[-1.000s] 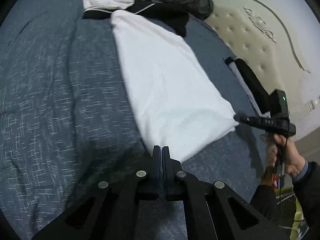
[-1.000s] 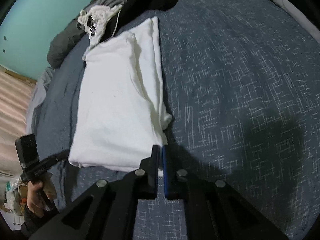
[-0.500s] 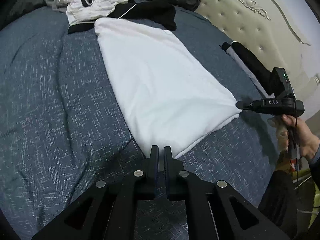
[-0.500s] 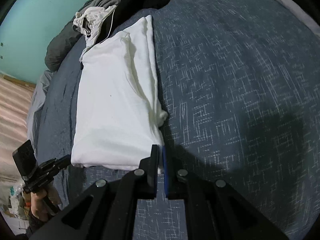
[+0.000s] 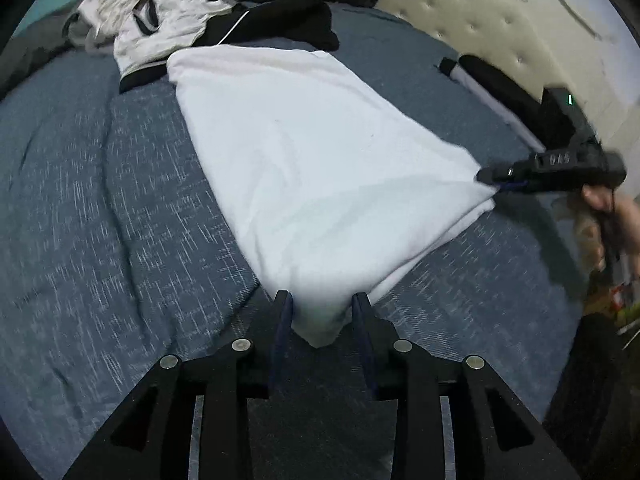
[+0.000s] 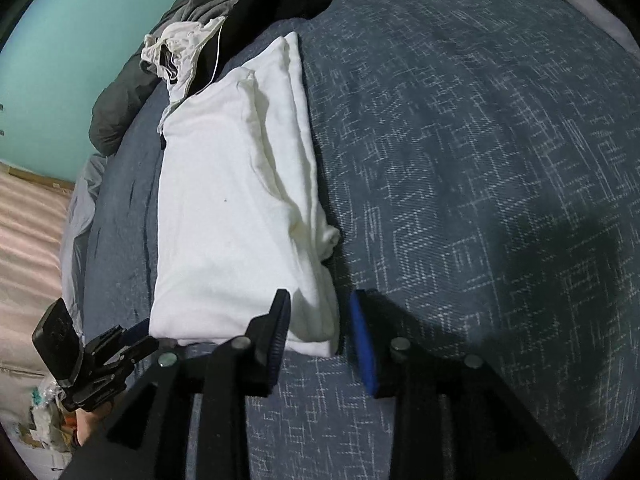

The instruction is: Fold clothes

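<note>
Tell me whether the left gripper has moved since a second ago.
Yes. The left gripper has opened and advanced: its fingers, earlier shut just short of the white garment, now straddle its near corner on the blue bedspread.

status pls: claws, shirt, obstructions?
Both claws, left and right, open at near corners. Folded white shirt flat on the bed. Clothes pile beyond its far end.

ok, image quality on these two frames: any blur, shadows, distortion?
Left wrist view: motion blur, worst on the right hand-held gripper and the blue bedspread; the white garment is near blown out. Right wrist view: sharper, with a dark shadow on the bedspread at right. Both: heavy fisheye curvature, black corners.
</note>
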Available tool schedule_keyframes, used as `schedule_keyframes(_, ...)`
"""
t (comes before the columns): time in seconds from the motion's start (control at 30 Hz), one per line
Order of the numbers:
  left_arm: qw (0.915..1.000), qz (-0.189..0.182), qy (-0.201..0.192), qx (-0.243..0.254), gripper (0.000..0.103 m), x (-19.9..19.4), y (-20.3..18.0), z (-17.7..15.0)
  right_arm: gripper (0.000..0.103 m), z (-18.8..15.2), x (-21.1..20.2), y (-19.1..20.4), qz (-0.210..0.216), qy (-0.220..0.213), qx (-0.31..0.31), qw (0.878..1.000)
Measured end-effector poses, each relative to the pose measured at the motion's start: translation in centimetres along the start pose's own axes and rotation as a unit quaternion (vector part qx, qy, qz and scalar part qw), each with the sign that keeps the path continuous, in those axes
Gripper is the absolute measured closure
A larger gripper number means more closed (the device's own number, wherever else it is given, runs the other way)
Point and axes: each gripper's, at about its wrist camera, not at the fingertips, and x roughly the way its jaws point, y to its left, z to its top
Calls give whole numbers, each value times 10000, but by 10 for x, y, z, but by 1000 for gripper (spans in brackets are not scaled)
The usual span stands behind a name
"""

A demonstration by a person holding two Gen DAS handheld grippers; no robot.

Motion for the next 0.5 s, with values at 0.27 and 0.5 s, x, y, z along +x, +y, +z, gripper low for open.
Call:
schedule_keyframes(0.27,9998,29,73,155,81,-2,6,-4,99,-3,-7,15,-55,97,-237,9997)
schedule_keyframes(0.5,9998,-24,114,162,81,0,6,-4,99,-9,8,-2,-92,31,-91,9999)
